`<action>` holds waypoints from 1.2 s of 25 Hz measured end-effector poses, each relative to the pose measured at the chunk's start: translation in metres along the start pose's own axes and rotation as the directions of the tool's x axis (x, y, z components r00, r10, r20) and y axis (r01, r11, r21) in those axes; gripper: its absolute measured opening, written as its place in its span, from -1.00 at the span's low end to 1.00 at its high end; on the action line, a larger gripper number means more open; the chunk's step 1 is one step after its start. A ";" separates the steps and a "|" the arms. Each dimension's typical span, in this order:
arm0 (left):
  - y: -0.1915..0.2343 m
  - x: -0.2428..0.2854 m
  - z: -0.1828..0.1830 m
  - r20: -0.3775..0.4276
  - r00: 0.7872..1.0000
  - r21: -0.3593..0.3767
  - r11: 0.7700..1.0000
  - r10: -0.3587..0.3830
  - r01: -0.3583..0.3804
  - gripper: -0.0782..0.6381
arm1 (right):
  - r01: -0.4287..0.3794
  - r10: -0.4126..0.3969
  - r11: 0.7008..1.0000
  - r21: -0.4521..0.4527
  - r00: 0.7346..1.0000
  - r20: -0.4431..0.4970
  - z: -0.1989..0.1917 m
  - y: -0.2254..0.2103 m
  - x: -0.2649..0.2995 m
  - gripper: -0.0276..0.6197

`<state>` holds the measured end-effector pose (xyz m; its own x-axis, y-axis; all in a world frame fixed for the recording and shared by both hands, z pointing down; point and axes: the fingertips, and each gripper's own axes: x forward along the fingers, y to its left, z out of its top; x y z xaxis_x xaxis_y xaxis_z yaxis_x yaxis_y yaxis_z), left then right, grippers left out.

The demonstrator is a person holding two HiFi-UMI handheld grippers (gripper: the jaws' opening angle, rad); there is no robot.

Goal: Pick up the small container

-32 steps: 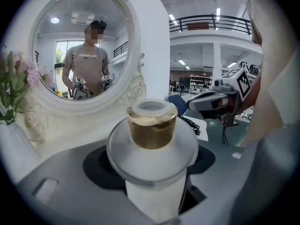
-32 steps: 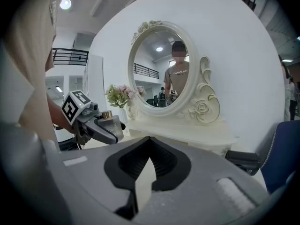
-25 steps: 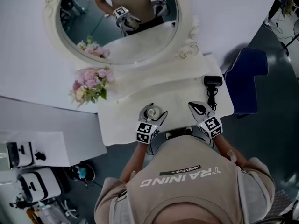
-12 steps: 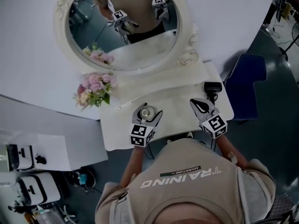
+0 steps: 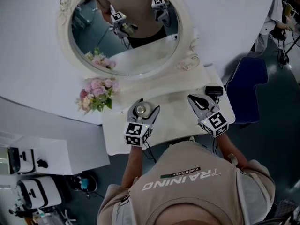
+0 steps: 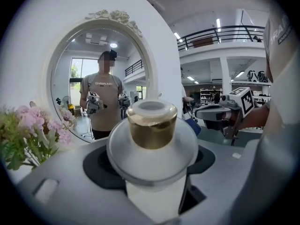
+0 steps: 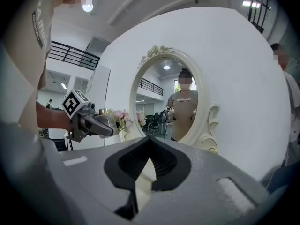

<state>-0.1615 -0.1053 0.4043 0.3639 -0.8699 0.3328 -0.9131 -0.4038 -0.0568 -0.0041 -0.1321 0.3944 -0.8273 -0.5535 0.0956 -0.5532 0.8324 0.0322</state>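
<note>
Small container (image 6: 152, 125) held between left gripper (image 5: 142, 108) fingers; right gripper (image 5: 192, 99) fingers closed, empty.

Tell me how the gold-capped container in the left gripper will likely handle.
The small container looks smooth and round, so it may slip or turn in the left gripper. Its glossy gold cap looks rigid, not squashy. On its side it would probably roll.

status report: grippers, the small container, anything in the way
Left gripper shut on small container, held upright. Right gripper shut, empty. Flowers off to the side, mirror beyond, neither touching it.
</note>
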 end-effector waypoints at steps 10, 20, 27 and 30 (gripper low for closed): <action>0.002 -0.005 0.013 0.030 1.000 -0.021 1.000 -0.003 0.004 0.20 | -0.027 0.027 1.000 -0.001 0.999 0.025 0.016 0.011 0.006 -0.91; -0.016 -0.003 -0.005 0.008 0.999 -0.031 0.999 -0.044 0.044 0.20 | -0.048 0.049 0.998 -0.031 0.998 0.026 0.015 0.021 0.008 -0.91; -0.019 -0.001 -0.012 -0.003 0.998 -0.032 0.997 -0.068 0.068 0.20 | -0.041 0.041 0.999 -0.014 0.999 0.018 0.012 0.022 0.008 -0.91; -0.017 -0.002 -0.014 -0.001 0.998 -0.039 0.997 -0.064 0.064 0.20 | -0.043 0.043 0.999 -0.008 0.999 0.016 0.010 0.025 0.009 -0.91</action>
<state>-0.1496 -0.0930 0.4174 0.4213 -0.8420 0.3369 -0.8945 -0.4471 0.0010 -0.0259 -0.1166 0.3861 -0.8520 -0.5171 0.0814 -0.5160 0.8558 0.0361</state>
